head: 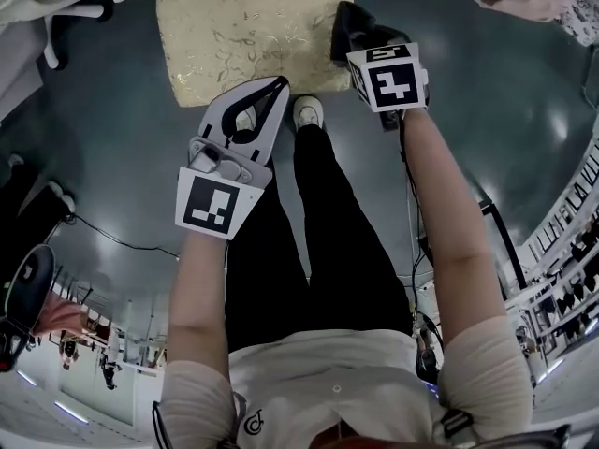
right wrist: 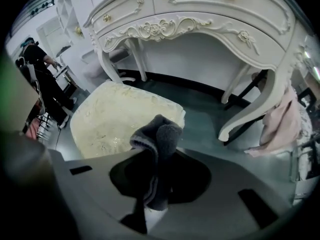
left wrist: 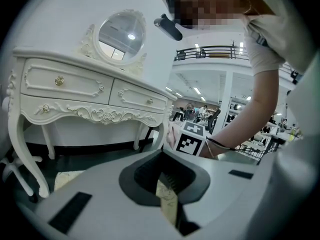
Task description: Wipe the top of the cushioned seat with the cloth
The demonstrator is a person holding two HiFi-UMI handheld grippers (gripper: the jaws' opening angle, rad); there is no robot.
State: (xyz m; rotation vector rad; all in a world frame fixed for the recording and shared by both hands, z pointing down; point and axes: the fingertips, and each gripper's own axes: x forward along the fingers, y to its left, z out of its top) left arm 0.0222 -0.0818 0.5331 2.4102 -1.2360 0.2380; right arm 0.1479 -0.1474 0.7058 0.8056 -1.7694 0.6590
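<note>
Right tongs (right wrist: pixel 156 176) round dark cloth (right wrist: pixel 161 134)

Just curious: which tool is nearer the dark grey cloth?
Right. The right tool grips the dark grey cloth; the left tool sits to its left, at the near edge of the cream patterned cushion.

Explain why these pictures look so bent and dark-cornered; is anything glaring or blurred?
Head view: the wide lens curves the room, and lights glare on the glossy floor. Left gripper view: black round edges, the dressing table bows, a light glints in its mirror. Right gripper view: dark corners, and the dim cloth shows little detail.
</note>
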